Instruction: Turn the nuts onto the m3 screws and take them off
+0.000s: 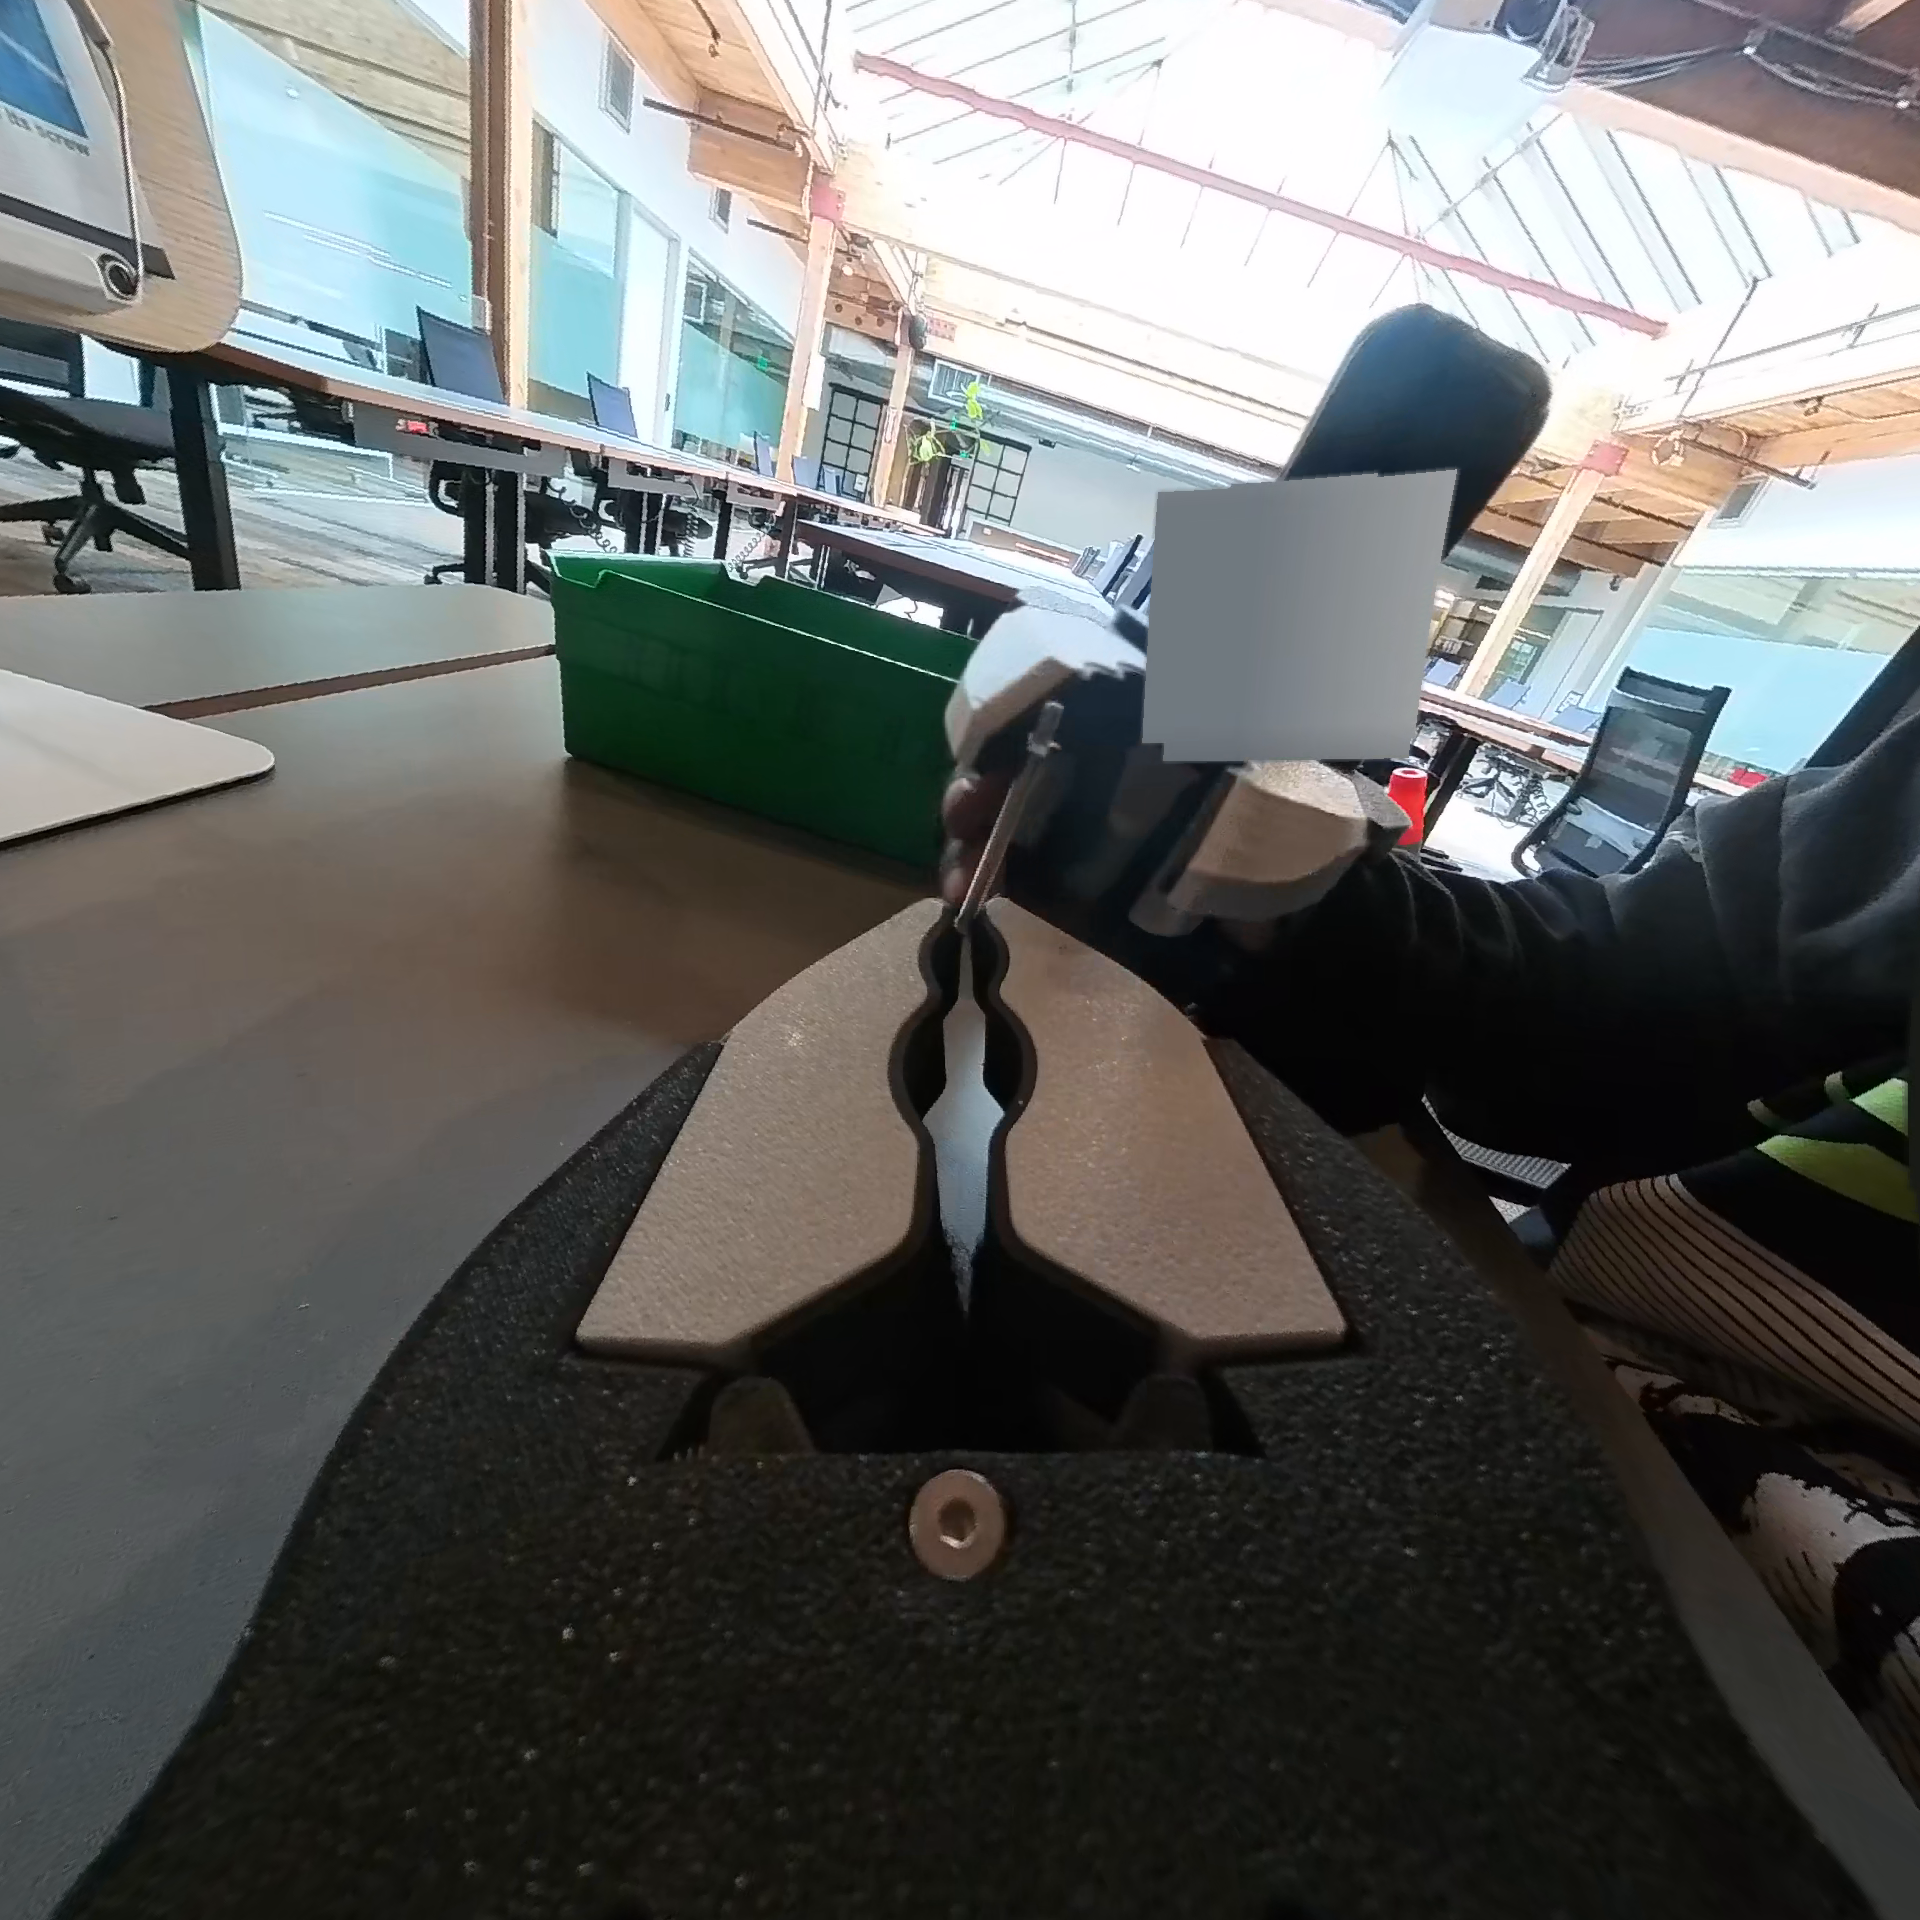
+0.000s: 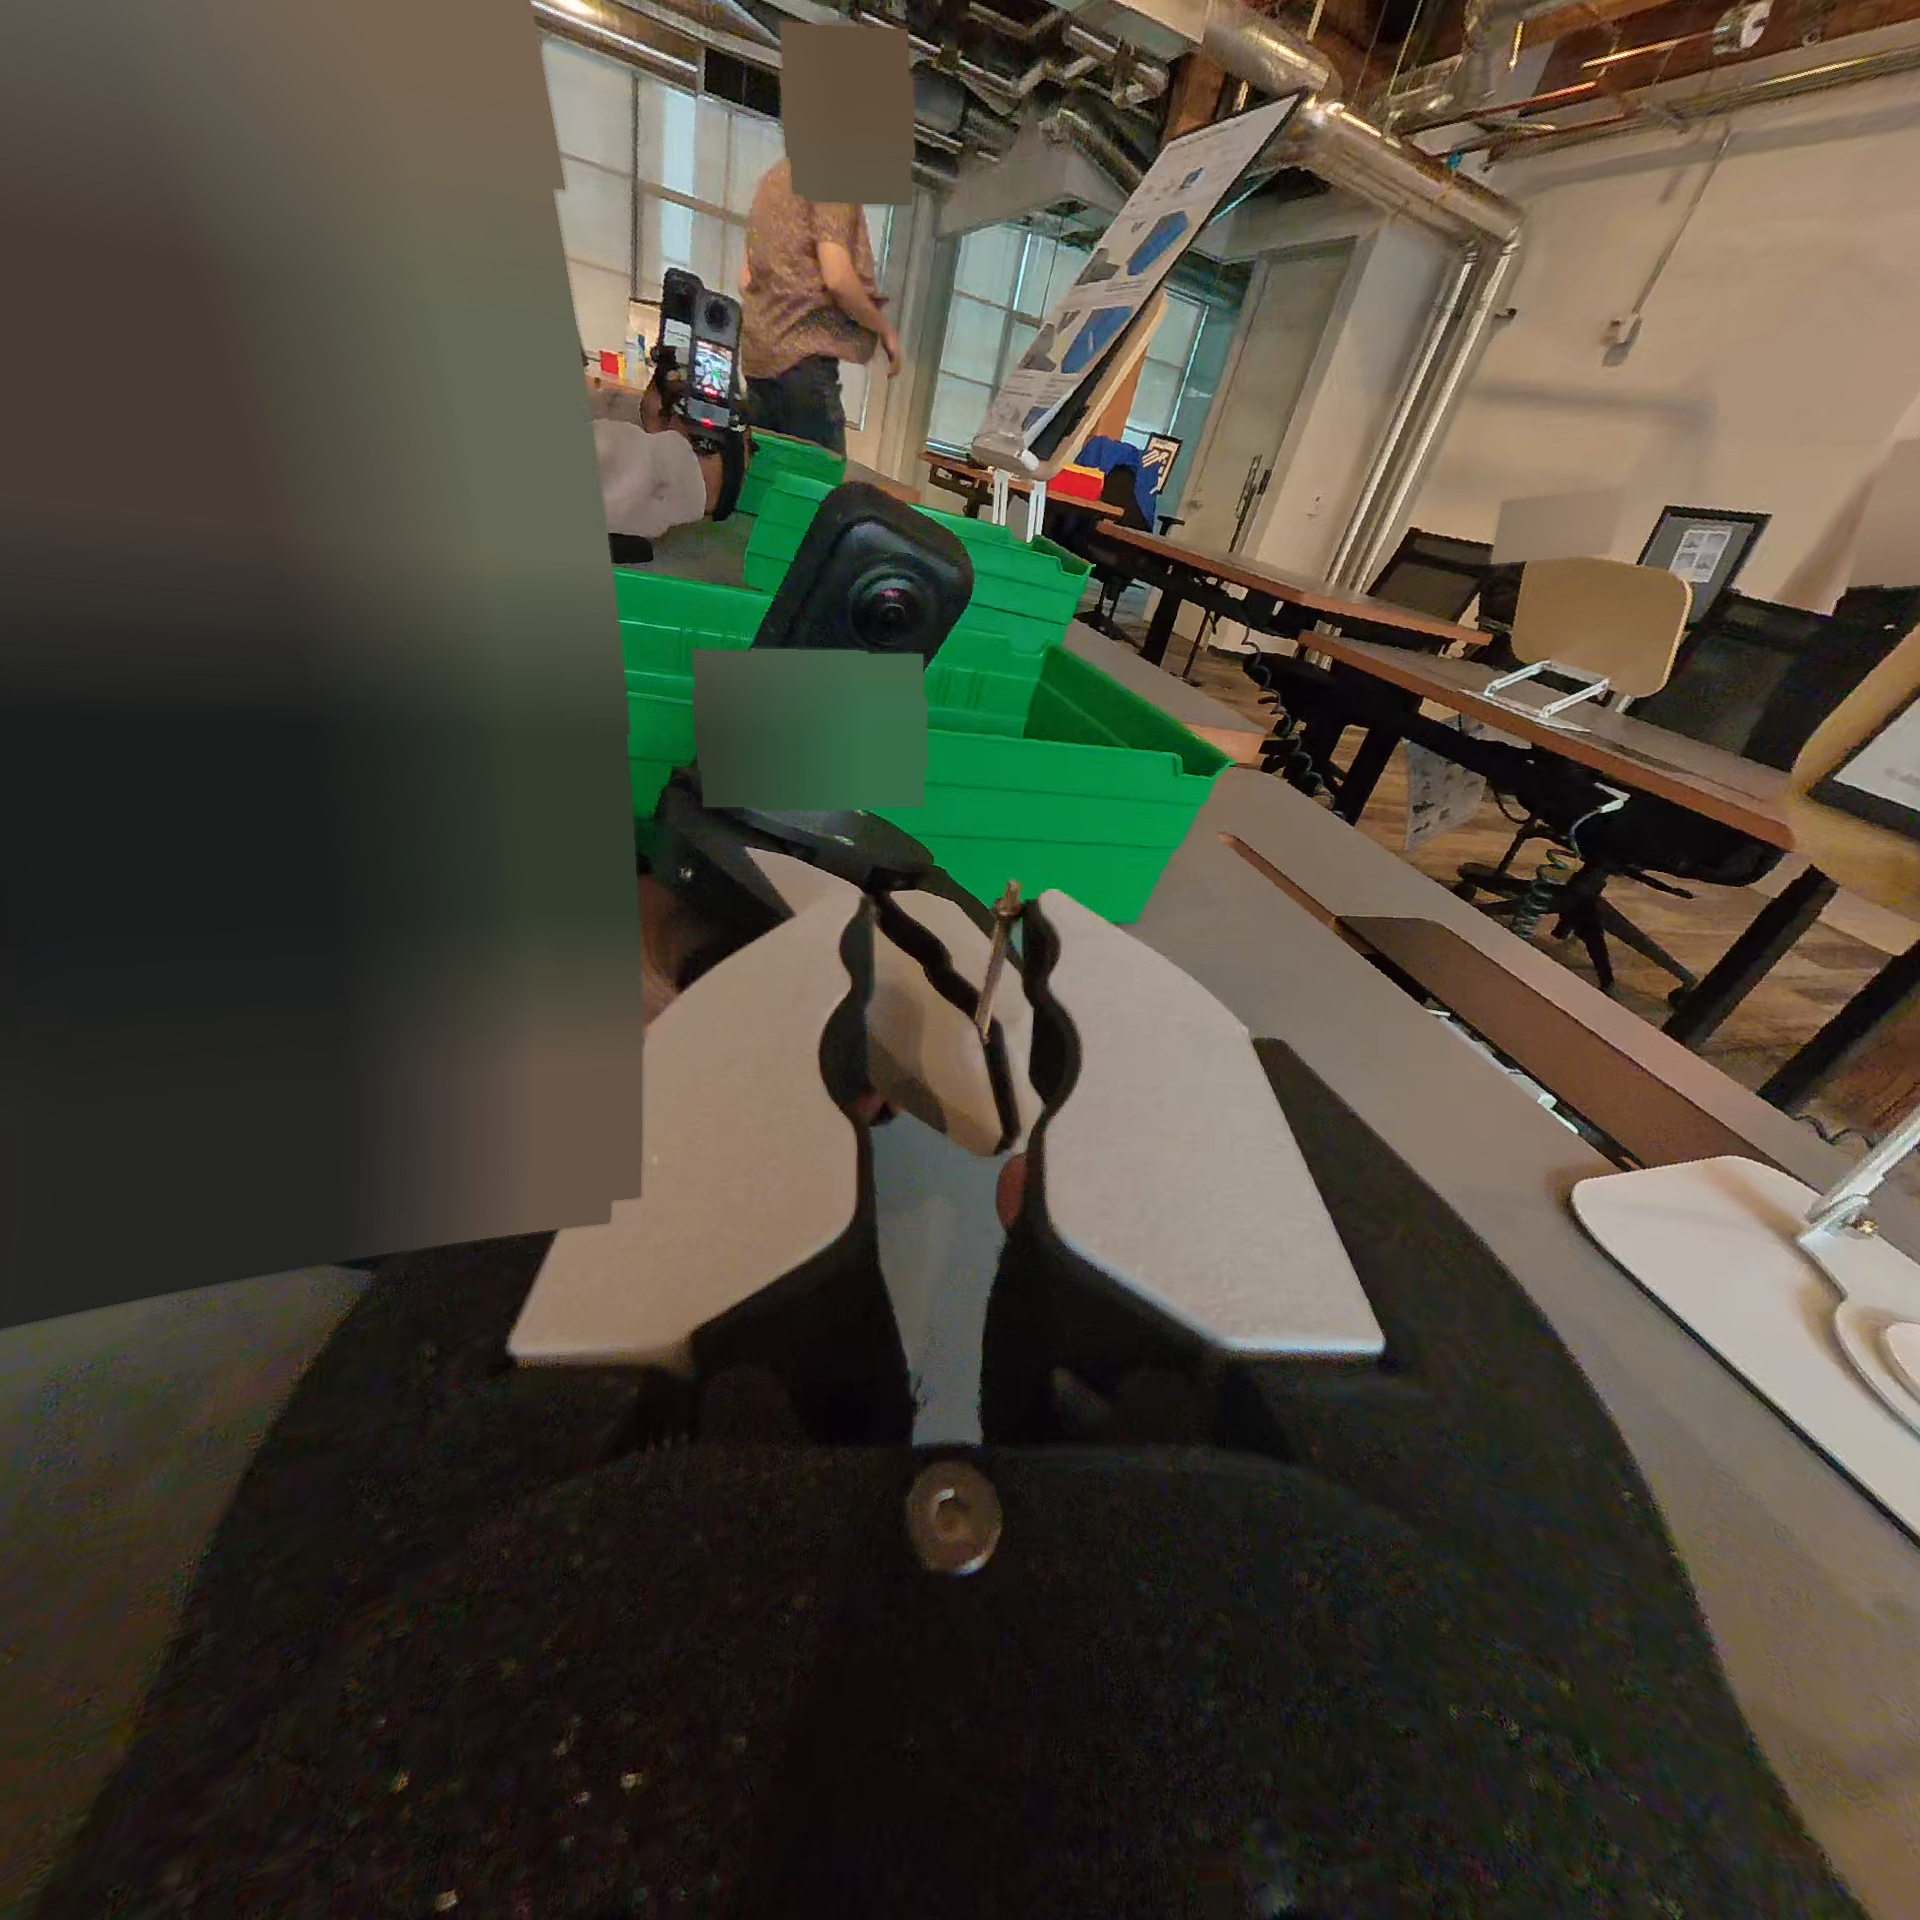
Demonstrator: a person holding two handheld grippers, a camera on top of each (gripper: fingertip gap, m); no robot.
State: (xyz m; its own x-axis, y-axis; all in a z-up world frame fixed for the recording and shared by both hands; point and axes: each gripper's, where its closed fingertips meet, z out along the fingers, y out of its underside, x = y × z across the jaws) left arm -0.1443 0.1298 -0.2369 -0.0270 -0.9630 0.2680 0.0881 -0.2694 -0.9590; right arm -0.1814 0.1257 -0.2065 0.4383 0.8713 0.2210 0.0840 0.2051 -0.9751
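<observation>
My left gripper (image 1: 966, 920) is shut on the lower end of a thin silver m3 screw (image 1: 1006, 821), which sticks up and away from the tips. A small nut (image 1: 1042, 745) sits on the screw near its far end. My right gripper (image 2: 951, 914) is open wide. The left gripper's fingers (image 2: 935, 1049) and the screw (image 2: 995, 971) stand between its pads. The nut (image 2: 1007, 902) is close to the right pad's tip, but the two pads do not press on it. The right gripper also shows in the left wrist view (image 1: 1132, 769), just behind the screw.
A green bin (image 1: 748, 707) stands on the dark table (image 1: 312, 987) behind the grippers, and more green bins (image 2: 1060, 821) stand behind it. A white stand base (image 2: 1714, 1278) lies at the right. A person's dark sleeve (image 1: 1558, 987) reaches in. Another person (image 2: 810, 301) stands far back. Tip to tip, the grippers are about 4 centimeters apart.
</observation>
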